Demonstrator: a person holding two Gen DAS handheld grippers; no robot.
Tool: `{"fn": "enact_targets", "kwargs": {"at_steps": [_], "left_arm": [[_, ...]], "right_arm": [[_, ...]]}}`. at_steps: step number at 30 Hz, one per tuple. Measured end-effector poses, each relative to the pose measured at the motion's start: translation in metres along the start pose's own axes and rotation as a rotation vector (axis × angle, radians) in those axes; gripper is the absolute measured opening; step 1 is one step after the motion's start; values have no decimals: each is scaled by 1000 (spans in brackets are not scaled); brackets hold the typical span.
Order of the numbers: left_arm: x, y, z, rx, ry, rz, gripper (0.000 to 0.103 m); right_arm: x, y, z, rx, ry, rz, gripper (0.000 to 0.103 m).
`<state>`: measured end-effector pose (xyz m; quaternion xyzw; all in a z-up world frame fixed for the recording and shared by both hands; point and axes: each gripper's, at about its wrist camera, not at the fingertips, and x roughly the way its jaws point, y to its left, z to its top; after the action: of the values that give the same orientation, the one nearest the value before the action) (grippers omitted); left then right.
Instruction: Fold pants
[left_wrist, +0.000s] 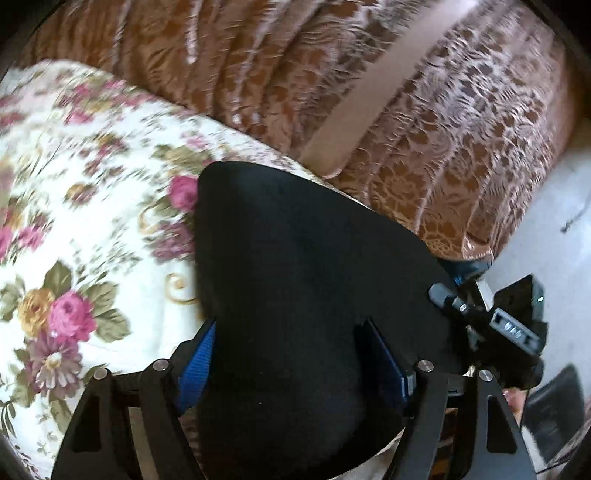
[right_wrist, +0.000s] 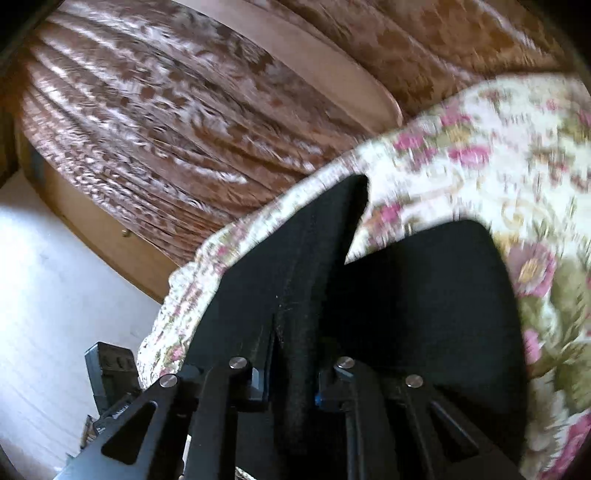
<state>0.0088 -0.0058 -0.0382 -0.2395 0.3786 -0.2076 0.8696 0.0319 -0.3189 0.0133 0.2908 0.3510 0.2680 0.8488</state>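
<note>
Gripping a raised ridge of the black pants (right_wrist: 424, 295), the right gripper (right_wrist: 295, 384) has its jaws drawn nearly together, with a fold of dark cloth pinched between them. The left gripper (left_wrist: 291, 354) stands wide apart; the pants (left_wrist: 295, 277) bulge between its blue pads (left_wrist: 197, 363), but whether the pads press the cloth cannot be told.

Outward from both claws, the pants lie directly ahead and below, bunched on a floral sheet (left_wrist: 74, 184) near its edge. In the right view a flap of the garment stands up ahead of the jaws, with a broader dark panel lying to its right. The garment's long axis cannot be read with confidence: both views show only a black mass with little seam detail. Neither gripper is clearly nearer; the right alone shows a firm hold.

In the left view the right gripper (left_wrist: 495, 321) shows at the garment's right edge. Behind the sheet runs a brown patterned cover (left_wrist: 406, 129) crossed by a plain band (left_wrist: 376, 92); pale floor (right_wrist: 55, 277) lies beyond.

Waistband, leg ends and the garment's near portion are hidden beneath the claws or cut off. Motion blur softens both views.
</note>
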Motion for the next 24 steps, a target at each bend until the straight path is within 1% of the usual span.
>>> {"fn": "enact_targets", "kwargs": {"at_steps": [3,6,8,10,14,16,18,19,21,24], "left_arm": [[2,-20,3,54,6,23,78],[1,-45,5,146,-3,9,78],[4,-63,4,225,1,18,78],[11,-73,1,284,13,55,78],[32,-77,-10,356,44,155,77],[36,-75,-16,390,42,188,78],[36,-76,-23,431,27,199,79],[37,-76,-27,453,21,204,79],[38,-75,-31,464,14,213,80],[35,-75,-29,452,17,208,81]], "right_arm": [[-20,5,8,-27,-49,-22,14],[-40,-7,17,-5,-100,-55,14],[-46,-21,21,19,-105,-79,14],[-47,-32,19,34,-82,-112,14],[-27,-57,6,50,-23,-211,14],[-21,-71,-3,92,-5,-210,16],[-17,-81,-8,135,-17,-191,16],[-16,-82,-10,136,-24,-186,16],[-17,-80,-12,102,-32,-196,16],[-16,-75,-14,76,-37,-218,17]]}}
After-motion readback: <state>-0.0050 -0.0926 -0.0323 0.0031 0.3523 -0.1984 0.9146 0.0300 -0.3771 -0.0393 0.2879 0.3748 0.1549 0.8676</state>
